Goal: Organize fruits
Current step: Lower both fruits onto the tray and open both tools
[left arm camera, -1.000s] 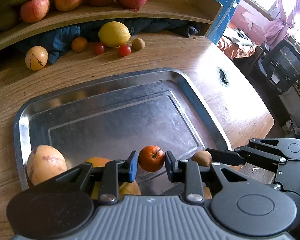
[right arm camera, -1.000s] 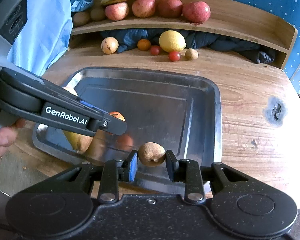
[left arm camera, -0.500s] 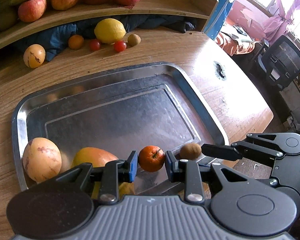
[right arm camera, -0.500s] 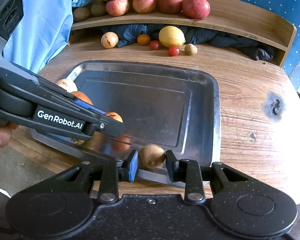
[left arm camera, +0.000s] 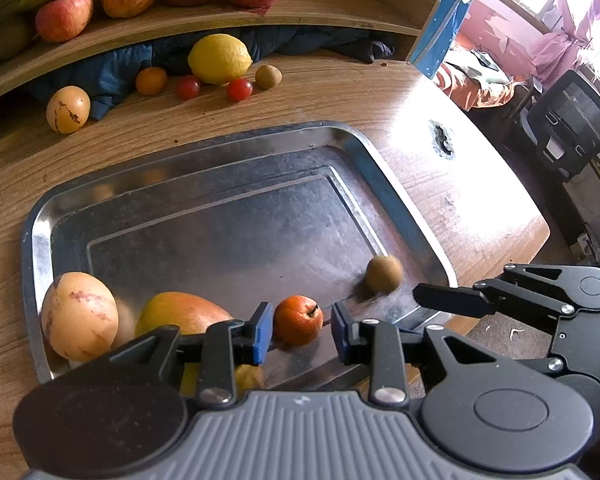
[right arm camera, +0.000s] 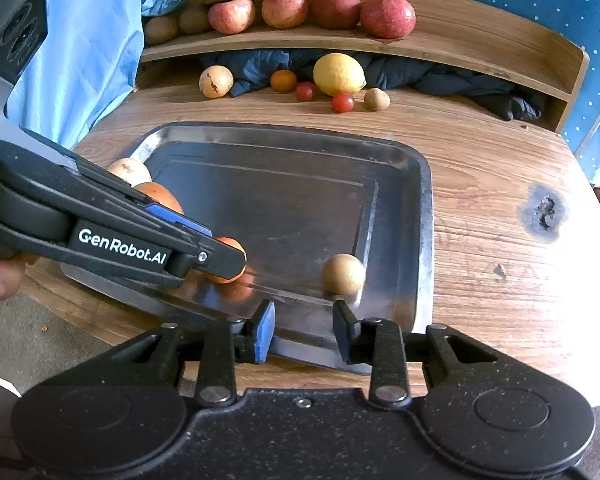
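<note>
Along the near edge of the metal tray [left arm camera: 40, 240], the left gripper [left arm camera: 300, 330] is opening, its pads standing apart from the small orange [left arm camera: 298, 320] that sits between them. Near the tray's near right corner, the right gripper [right arm camera: 304, 326] is also opening with nothing between its fingers, and the brown kiwi [right arm camera: 344, 274] lies loose just beyond them.

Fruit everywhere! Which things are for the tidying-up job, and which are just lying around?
For the job:
- metal tray
- small orange, just let go by the opening left tool
- brown kiwi, free of the opening right tool
- lemon and cherry tomatoes waiting on the table

Just lying around:
- blue cloth
- office chair
</note>
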### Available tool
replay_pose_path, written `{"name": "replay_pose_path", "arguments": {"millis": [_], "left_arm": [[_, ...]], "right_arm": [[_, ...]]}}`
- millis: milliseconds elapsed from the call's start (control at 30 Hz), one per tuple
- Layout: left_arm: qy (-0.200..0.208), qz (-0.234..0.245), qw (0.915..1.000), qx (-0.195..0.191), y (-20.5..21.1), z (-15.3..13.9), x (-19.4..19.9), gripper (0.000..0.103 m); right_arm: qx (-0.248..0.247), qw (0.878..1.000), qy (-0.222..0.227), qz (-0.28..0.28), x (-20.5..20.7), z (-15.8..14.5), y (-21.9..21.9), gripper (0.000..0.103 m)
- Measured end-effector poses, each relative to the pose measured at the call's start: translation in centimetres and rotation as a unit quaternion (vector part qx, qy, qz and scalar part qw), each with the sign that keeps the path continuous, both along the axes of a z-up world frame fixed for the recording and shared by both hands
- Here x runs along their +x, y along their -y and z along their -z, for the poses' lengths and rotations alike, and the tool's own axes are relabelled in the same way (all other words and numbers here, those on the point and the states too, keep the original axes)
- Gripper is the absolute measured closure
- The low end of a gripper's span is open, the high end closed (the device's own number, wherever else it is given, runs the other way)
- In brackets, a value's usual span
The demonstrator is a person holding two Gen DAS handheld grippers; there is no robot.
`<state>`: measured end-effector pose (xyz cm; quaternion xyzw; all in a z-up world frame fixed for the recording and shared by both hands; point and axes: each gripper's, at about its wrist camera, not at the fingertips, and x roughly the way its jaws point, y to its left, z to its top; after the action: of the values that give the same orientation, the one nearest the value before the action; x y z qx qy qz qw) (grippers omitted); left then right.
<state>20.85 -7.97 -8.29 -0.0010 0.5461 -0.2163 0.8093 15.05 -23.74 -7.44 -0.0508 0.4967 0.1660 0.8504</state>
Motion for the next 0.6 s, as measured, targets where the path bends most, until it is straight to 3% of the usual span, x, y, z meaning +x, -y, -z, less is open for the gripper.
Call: {"name": "replay_pose_path", "arguments": {"millis": [600], "left_arm": [[0.035,-0.025,0.999,-0.013,-0.3,-2.1,-2.8,0.024]], "right_arm": [[0.006,1.0,0.018,0.014,-2.3,-1.3,1.8,0.021]]}}
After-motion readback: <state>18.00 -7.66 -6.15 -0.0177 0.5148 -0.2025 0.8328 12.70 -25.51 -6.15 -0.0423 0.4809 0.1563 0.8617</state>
